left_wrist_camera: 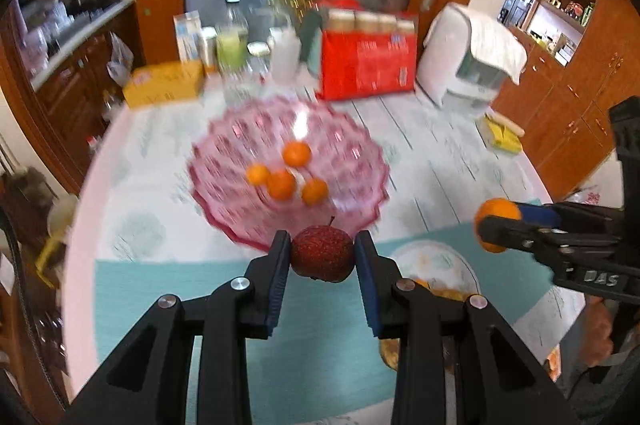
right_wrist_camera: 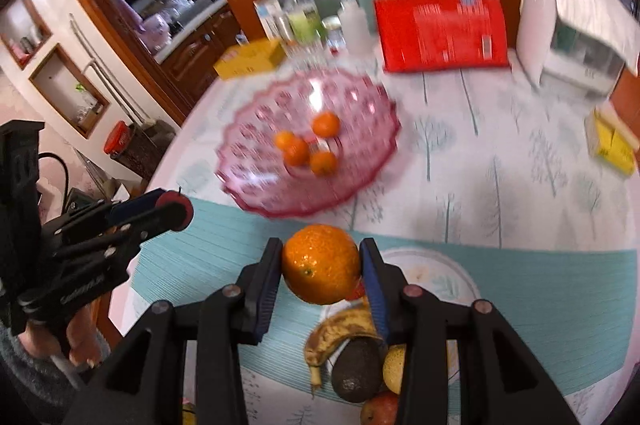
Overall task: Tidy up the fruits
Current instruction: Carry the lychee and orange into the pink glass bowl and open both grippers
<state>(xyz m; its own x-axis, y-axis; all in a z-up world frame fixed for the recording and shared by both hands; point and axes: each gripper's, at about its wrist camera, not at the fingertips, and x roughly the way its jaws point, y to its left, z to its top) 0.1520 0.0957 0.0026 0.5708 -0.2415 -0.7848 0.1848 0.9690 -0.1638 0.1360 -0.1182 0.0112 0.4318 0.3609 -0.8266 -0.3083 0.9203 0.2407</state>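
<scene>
Dark red apple (left_wrist_camera: 323,254), stem up, sitting clamped between the blue pads of the left gripper (left_wrist_camera: 322,257), hanging over the near rim of the pink glass bowl (left_wrist_camera: 236,145). Orange (right_wrist_camera: 321,264), pebbled skin, being pinched on both sides by the right gripper (right_wrist_camera: 322,267), also on the near side of that bowl. Four small tangerines (left_wrist_camera: 297,153) lying in the bowl's centre, three clustered, one slightly behind.

Below the orange, nearer than the bowl: a white plate (right_wrist_camera: 460,273) carrying a spotted banana (right_wrist_camera: 336,325), a dark avocado (right_wrist_camera: 356,371), a yellow fruit partly hidden, and a reddish apple at the frame's edge.

Surface: a round table under a pale cloth (right_wrist_camera: 500,153) printed with grey-green trees; a teal placemat (right_wrist_camera: 560,297) lying under the plate, just near of the bowl.

Behind the bowl: a yellow box (left_wrist_camera: 164,85), bottles and jars (left_wrist_camera: 232,45), a red carton (left_wrist_camera: 368,65) of cans, a white appliance (left_wrist_camera: 464,57) draped with a cloth. Right of the bowl: a small yellow packet (right_wrist_camera: 612,141).

Room: wooden cabinets (left_wrist_camera: 580,113), a shelf unit, a glass door framed in wood behind the table.
</scene>
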